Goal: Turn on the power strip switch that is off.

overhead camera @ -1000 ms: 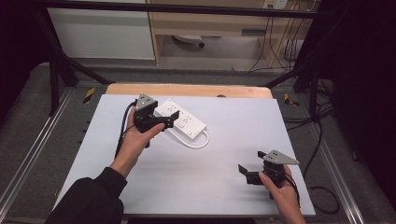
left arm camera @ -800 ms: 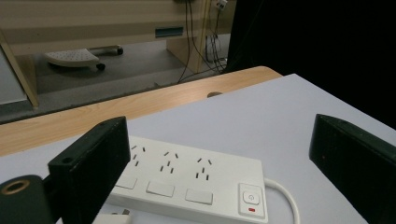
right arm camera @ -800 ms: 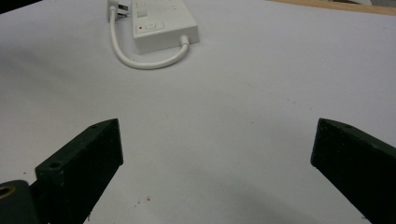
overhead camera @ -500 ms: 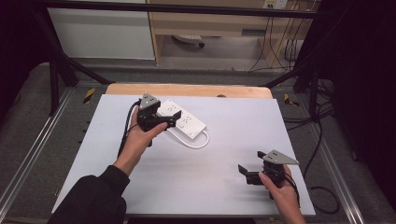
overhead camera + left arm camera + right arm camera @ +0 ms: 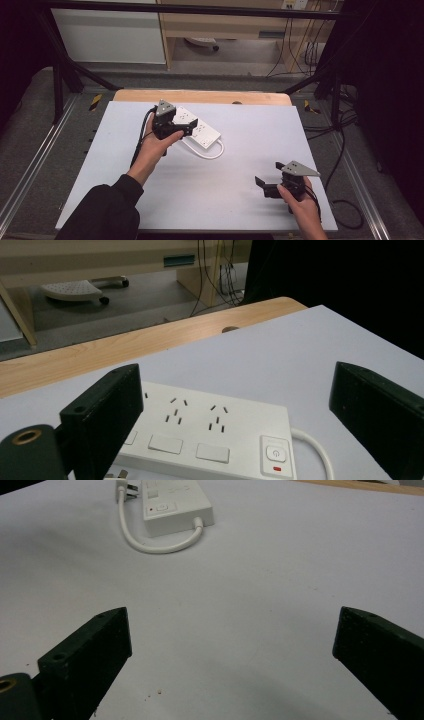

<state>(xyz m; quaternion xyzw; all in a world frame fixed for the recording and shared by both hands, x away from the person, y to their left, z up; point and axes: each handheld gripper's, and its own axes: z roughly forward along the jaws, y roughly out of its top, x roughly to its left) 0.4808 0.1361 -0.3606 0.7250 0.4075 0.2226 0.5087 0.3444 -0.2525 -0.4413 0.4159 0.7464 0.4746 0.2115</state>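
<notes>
1. Working on the white counter [image 5: 240,200], you have bare room across its near and middle parts; only the far left holds anything.
2. The far edge is a bare wooden strip [image 5: 210,96], and beyond it the floor drops away to a cabinet and cables.
3. Your left gripper [image 5: 184,128] hangs over the power strip [image 5: 200,131], near the counter's far edge, with its jaws spread wide and gripping nothing.
4. In the left gripper view, the power strip [image 5: 210,437] lies low between the jaws, closer to the left jaw, which overlaps its end; the switch end with its red mark falls in the gap, well short of the right jaw.
5. Its white cord [image 5: 212,152] loops off the switch end toward you, flat on the counter.
6. Your right gripper [image 5: 263,186] sits near the counter's near right corner, well apart from the power strip, jaws also wide and empty.
7. In the right gripper view, the power strip [image 5: 172,502] lies far ahead, left of centre, with bare counter between it and the jaws.
</notes>
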